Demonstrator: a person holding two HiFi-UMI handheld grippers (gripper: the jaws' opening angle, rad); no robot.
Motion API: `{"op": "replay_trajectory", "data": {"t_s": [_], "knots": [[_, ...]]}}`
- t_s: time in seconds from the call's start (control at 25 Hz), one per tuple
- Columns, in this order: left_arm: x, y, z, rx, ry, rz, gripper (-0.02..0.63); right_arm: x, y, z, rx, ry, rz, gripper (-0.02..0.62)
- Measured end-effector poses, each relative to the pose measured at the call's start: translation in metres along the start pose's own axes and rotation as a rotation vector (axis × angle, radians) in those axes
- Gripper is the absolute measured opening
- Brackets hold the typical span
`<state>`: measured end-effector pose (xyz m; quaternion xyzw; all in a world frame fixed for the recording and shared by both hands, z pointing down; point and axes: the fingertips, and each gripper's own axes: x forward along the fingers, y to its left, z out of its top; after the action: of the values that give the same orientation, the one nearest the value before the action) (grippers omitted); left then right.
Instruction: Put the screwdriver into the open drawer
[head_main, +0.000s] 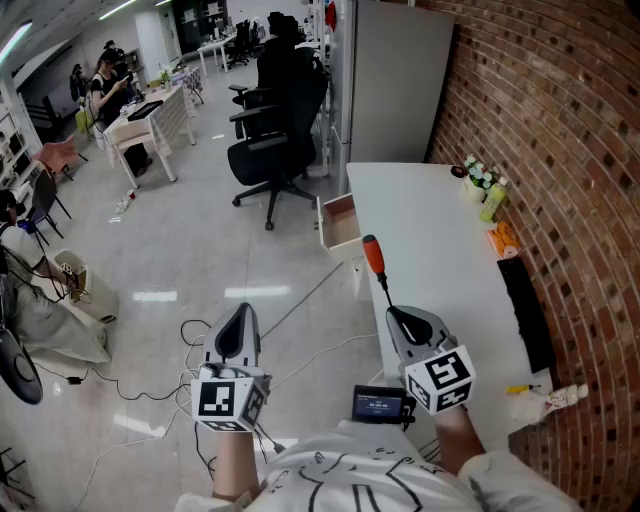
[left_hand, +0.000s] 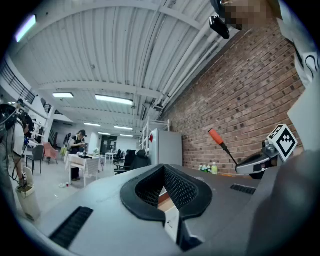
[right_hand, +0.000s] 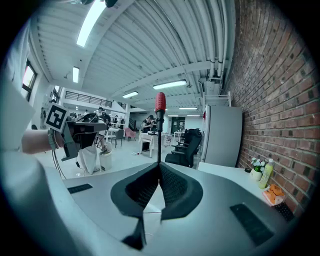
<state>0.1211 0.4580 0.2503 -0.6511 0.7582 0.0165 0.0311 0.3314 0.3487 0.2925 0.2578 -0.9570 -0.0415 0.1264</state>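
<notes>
My right gripper (head_main: 397, 313) clamps the screwdriver (head_main: 374, 257) by its shaft; next I carry it forward over the open drawer (head_main: 340, 218); left gripper (head_main: 242, 312) closed, empty

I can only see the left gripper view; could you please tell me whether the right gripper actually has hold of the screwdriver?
Observer: Yes. In the right gripper view, the right gripper is shut on the thin shaft of the screwdriver, with the handle pointing away from it.
Operator: Thank you. Where is the open drawer?
Observer: The head view shows the drawer pulled out from the left edge of the table, just beyond the screwdriver's handle.
Operator: Is anything lying in it?
Observer: The part of its inside that shows looks bare, though I cannot see all of it.
</notes>
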Motion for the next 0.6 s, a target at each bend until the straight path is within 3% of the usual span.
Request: {"op": "replay_trajectory", "data": {"t_s": [0.6], "knots": [[0.037,-0.01,-0.02,0.007,0.049,-0.032,0.009,0.017,-0.028,-0.027,0.084,0.022,0.003,0.02]]}}
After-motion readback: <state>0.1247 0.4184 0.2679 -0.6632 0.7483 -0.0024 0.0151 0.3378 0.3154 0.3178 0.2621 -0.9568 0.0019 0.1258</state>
